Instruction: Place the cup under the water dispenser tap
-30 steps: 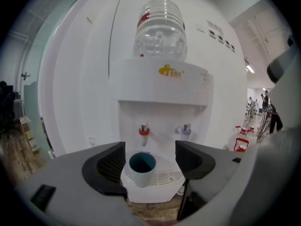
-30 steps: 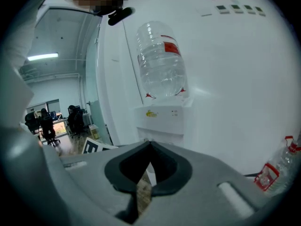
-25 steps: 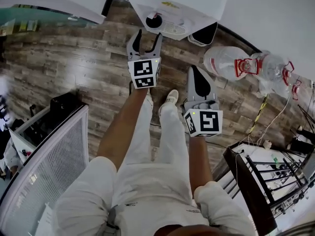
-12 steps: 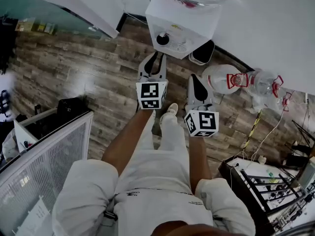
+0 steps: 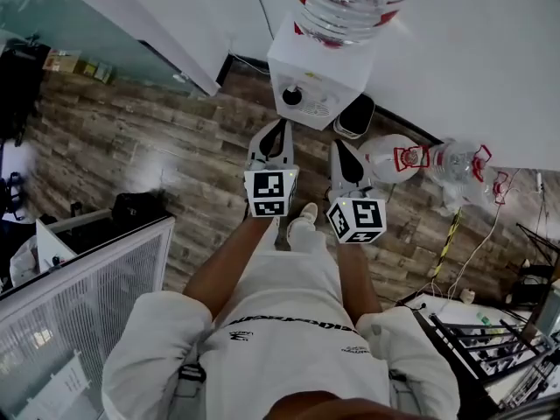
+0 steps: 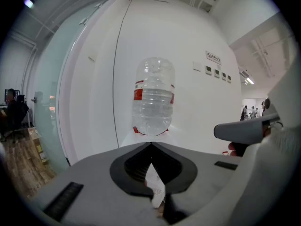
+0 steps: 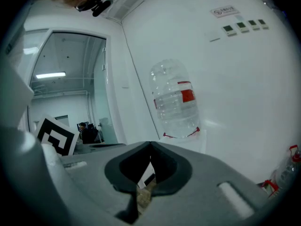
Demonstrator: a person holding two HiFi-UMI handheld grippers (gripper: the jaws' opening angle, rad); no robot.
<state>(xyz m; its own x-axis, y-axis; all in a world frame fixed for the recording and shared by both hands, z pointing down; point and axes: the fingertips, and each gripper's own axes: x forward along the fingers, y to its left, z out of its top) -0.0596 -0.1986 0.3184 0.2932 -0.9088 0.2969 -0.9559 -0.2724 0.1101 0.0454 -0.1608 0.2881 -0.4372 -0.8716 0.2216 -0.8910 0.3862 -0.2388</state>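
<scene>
So, near end first: both grippers are held side by side in front of the person's legs (image 5: 302,269), pointing at the dispenser. The left gripper (image 5: 281,123) has its jaws pressed together on nothing, and the right gripper (image 5: 342,143) is the same, tips meeting and empty. Just past them the white water dispenser (image 5: 341,64) stands on the wood floor (image 5: 131,129) against the wall (image 5: 472,51), with an inverted water bottle (image 5: 347,3) on top. The cup (image 5: 291,95) reads as the small dark round thing on the dispenser's front ledge, beside the drip grille (image 5: 318,108), clear of both grippers (the tap isn't resolvable from above, so I can't confirm alignment). Handling guess: it's small and probably empty, so light and easy to tip, with a rigid and possibly slick wall. If it needs a nudge, pinch across the side wall low down, or over the rim, and squeeze gently.
</scene>
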